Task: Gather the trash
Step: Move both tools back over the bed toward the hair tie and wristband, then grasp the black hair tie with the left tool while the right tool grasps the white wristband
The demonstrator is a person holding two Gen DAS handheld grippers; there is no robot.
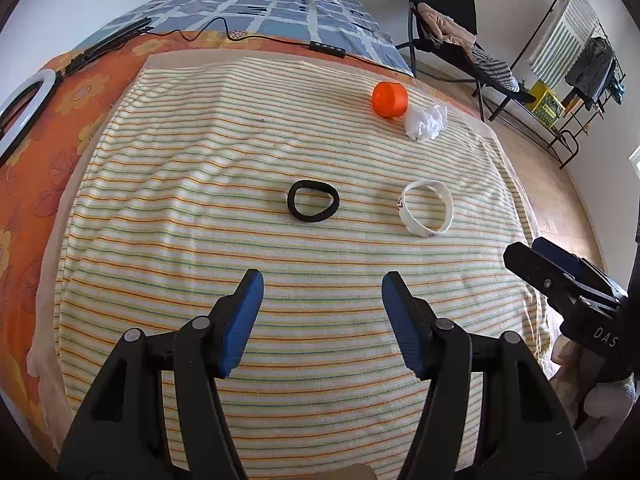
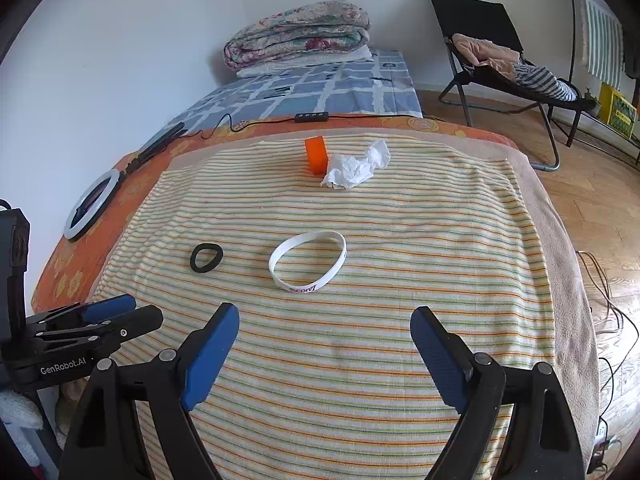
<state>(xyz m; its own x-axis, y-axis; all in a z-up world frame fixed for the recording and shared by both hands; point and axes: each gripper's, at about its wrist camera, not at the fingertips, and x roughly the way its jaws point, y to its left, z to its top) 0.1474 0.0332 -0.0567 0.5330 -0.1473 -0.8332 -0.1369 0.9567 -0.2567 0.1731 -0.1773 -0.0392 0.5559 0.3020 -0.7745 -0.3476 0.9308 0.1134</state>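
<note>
left wrist view: the left hand-held gripper [image 1: 322, 286] hangs over the near part of a striped cloth [image 1: 200, 184] spread on the bed, jaws wide apart and holding nothing. ahead of it lies a black hair band [image 1: 313, 201], and just to the right of that a white wristband [image 1: 427, 211]. further off, near the far edge of the cloth, an orange cup [image 1: 389, 99] lies on its side with a crumpled white paper [image 1: 425, 121] touching or almost touching it. the right hand-held gripper [image 1: 532, 258] shows at the right edge, side on, so its opening cannot be read from here.

right wrist view: the right hand-held gripper [image 2: 325, 322] is also spread wide and empty, pointed at the wristband [image 2: 307, 260], with the hair band [image 2: 206, 257] to the left. the paper [image 2: 354, 168] sits beside the cup [image 2: 316, 155] at the far end, well apart from both grippers.

the collecting looks not yet begun: the paper, the likeliest trash, lies untouched on the cloth, and nothing is in either gripper. whether the cup is meant as the bin is a guess. reaching, gripping and dropping off all remain.
</note>
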